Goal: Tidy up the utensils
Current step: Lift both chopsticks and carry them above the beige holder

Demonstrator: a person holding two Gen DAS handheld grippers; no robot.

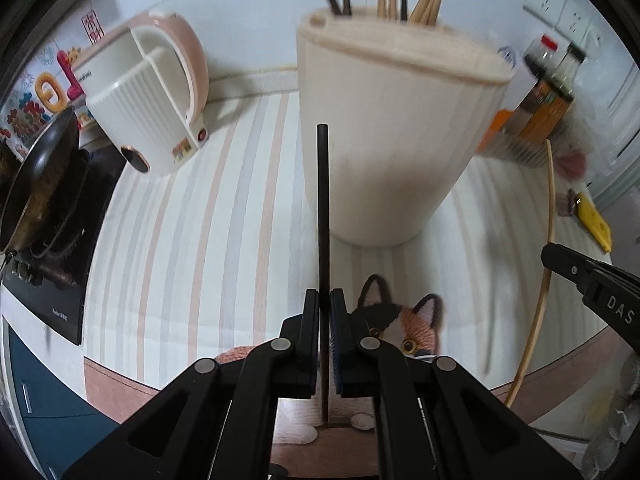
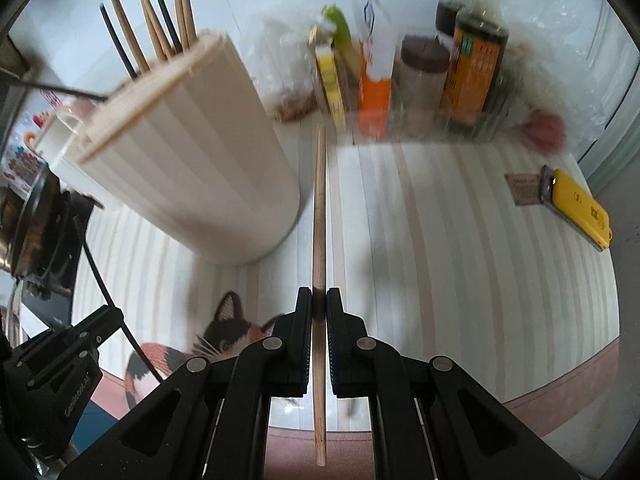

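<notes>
Cream ribbed holder [image 1: 396, 120] ahead on striped tabletop [image 1: 192, 220], nearer left tool [image 1: 324, 312], clamped on upright black chopstick [image 1: 322, 208]; right tool [image 2: 319, 312] clamped likewise on wooden chopstick [image 2: 319, 208], holder up-left.

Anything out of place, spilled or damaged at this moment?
Nothing stands out. The left gripper holds a black chopstick, the right gripper a wooden chopstick; the holder stands upright.
</notes>
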